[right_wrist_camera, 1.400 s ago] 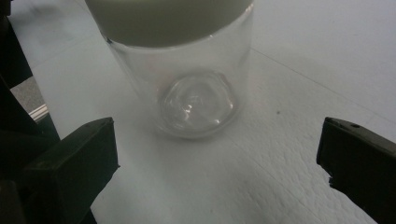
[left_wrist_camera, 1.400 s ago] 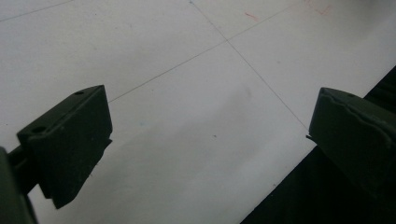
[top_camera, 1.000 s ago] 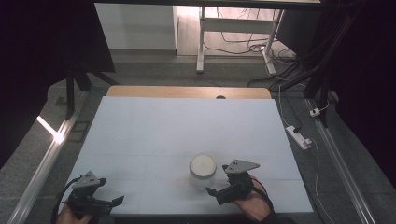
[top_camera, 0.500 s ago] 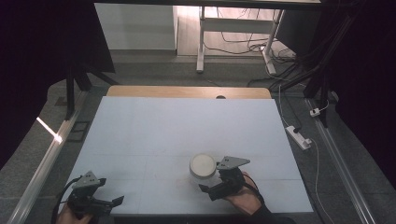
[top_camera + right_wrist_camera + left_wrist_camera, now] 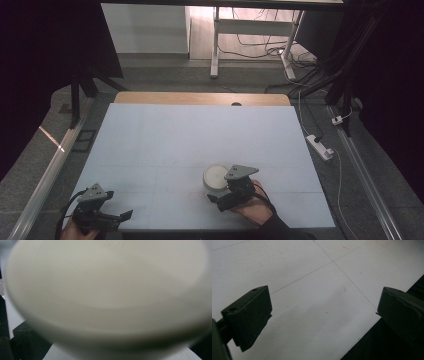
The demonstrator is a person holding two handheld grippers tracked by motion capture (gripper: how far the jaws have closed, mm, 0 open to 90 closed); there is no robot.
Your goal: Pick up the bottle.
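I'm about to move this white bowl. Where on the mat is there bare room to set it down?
Nearly all of the white mat is bare: the whole far half up to the wooden table edge, and the near strip between the left claw and the white bowl. The one crowded spot is near right, where the right claw sits against the bowl.

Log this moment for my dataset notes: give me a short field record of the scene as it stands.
surface: white table, thin grid lines
object: white round container, near front edge, right of centre
right gripper: at the container; the blurred container looms close in its own view; jaw state unclear
left gripper: jaws wide apart, nothing between, over front left corner
contact: cannot tell
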